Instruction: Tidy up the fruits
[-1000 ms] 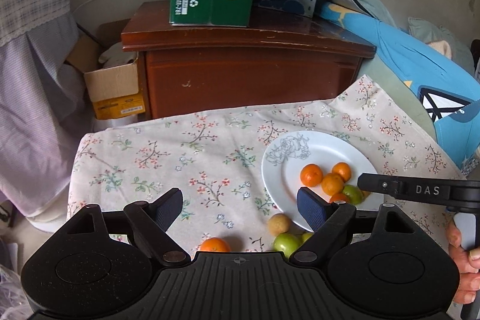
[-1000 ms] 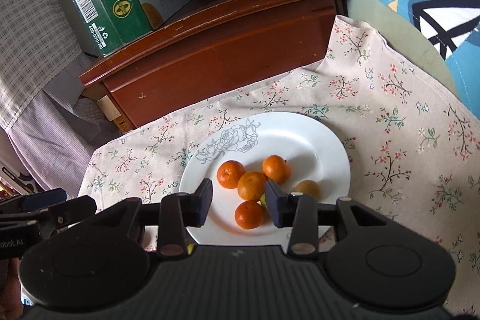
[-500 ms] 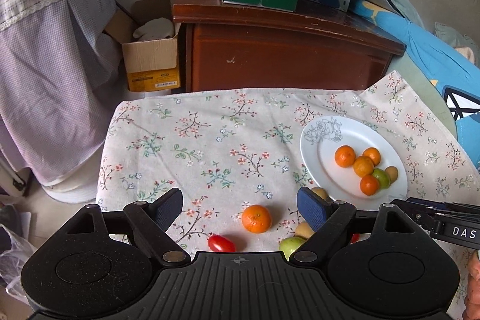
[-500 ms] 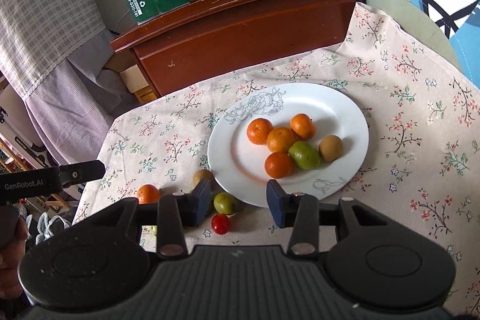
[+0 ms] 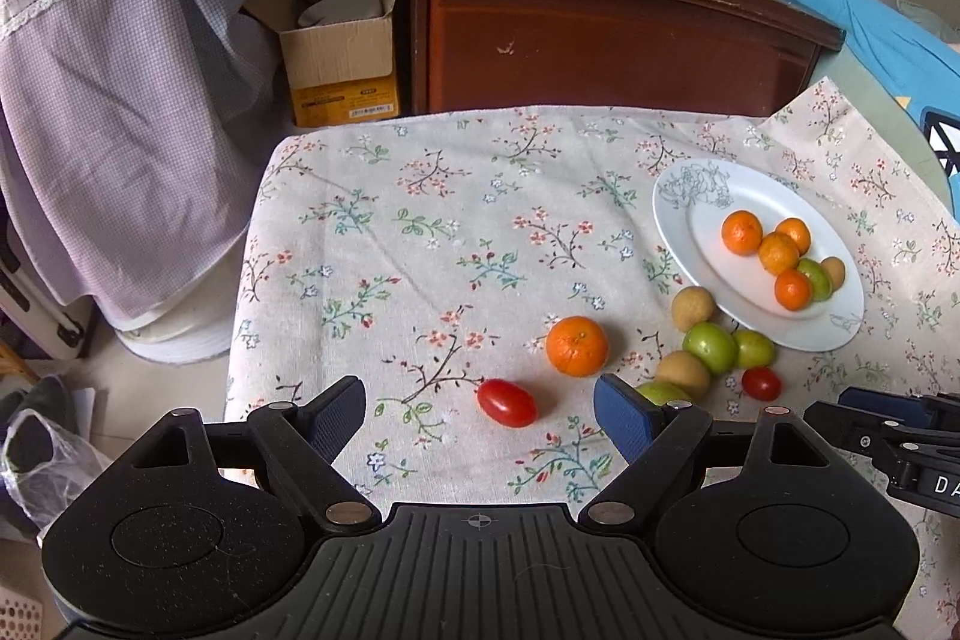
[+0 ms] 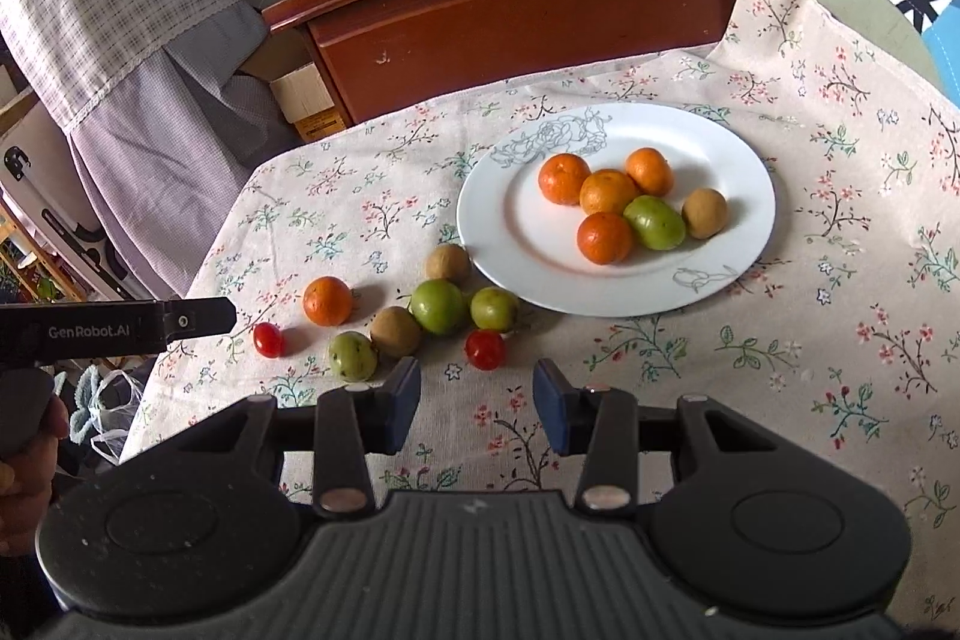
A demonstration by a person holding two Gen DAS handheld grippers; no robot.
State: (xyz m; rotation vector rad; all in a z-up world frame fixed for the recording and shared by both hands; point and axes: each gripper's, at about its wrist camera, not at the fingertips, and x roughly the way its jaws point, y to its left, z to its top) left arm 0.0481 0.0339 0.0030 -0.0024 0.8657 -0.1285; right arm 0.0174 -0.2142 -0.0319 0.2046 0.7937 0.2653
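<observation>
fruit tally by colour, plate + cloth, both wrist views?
Orange fruits: 5 (4 on the plate, 1 on the cloth)
Green fruits: 4 (1 on plate, 3 on cloth)
Brown fruits: 3 (1 on plate, 2 on cloth)
Red tomatoes: 2 (both on cloth)
Total: 14

6 fruits on white plate (image 6: 744, 244); 8 loose fruits (image 6: 438, 307) on cloth beside it.

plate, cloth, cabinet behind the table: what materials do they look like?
Plate: looks like glazed ceramic, though melamine can't be ruled out; glossy white with a grey line-drawn flower at the rim.
Cloth: woven fabric, matte, floral print; it creases and drapes over the table edge.
Cabinet: wood or wood veneer, reddish-brown with a worn semi-gloss finish; pale chips on the front.
</observation>
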